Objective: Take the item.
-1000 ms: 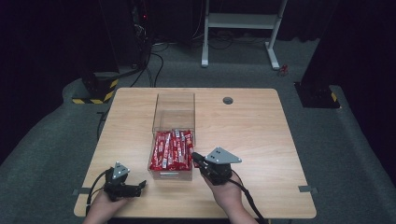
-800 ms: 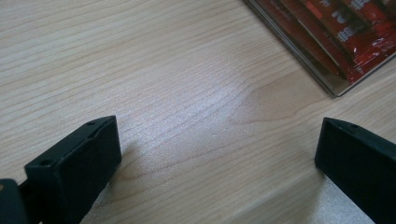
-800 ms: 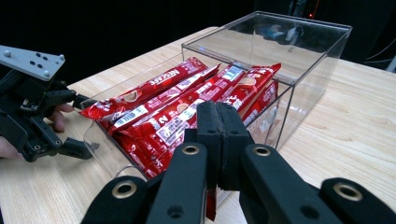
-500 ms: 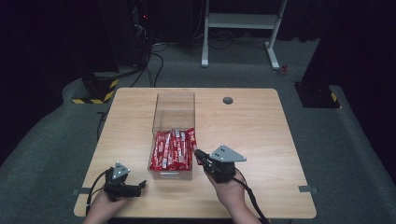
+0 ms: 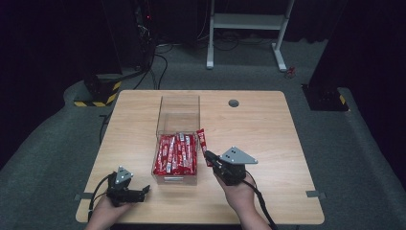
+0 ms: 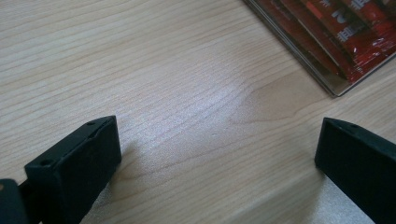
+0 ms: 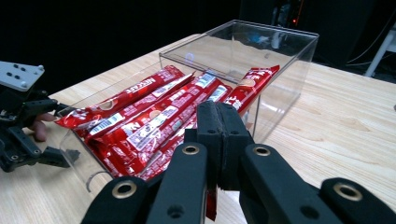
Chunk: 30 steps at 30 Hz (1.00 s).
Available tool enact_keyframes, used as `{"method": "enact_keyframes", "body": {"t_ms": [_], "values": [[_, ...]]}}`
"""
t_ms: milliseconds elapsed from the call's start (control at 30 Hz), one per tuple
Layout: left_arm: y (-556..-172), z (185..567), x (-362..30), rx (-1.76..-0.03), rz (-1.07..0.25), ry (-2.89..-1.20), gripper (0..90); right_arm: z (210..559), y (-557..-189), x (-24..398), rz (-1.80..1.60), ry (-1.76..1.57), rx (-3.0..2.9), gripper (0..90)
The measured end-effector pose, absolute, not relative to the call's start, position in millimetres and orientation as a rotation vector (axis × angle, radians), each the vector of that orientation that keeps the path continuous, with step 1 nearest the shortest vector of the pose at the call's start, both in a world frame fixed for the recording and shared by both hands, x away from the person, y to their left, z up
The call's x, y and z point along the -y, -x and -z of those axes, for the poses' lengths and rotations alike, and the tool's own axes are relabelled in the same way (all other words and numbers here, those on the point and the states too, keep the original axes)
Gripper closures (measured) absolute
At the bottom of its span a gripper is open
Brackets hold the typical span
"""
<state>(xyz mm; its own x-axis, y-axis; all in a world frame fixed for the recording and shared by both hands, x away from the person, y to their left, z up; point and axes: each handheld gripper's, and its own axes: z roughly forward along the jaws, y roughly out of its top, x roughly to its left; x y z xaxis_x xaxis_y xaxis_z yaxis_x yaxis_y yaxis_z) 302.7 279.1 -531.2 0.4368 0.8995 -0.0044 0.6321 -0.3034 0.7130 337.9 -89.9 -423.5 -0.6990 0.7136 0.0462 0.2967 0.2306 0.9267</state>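
Box [image 5: 177,111] holds red snack bars [image 5: 175,154].

Red wrappers [image 5: 176,154] with white print, apparently barcodes; clear box [image 5: 178,114]; pale wood-grain tabletop [image 5: 268,129]; black grippers [image 5: 209,157], grey plate [image 5: 237,156].

Overhead view down on table [image 5: 268,143]; gripper views close, sharing clear box [image 7: 261,51].

Two black claws [image 5: 208,155] [image 5: 145,190], brass-ringed screw holes, grey three-cornered top plates, trailing black cables.
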Motion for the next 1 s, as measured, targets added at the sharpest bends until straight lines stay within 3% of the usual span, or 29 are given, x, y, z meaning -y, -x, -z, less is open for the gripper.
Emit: {"method": "enact_keyframes", "body": {"t_ms": [1000], "values": [[-302.7,531.1,-279.1,-1.283,-0.533,-2.045,0.8,431.6,-356.3,115.9,-1.401,-1.03,-2.065,89.8]]}}
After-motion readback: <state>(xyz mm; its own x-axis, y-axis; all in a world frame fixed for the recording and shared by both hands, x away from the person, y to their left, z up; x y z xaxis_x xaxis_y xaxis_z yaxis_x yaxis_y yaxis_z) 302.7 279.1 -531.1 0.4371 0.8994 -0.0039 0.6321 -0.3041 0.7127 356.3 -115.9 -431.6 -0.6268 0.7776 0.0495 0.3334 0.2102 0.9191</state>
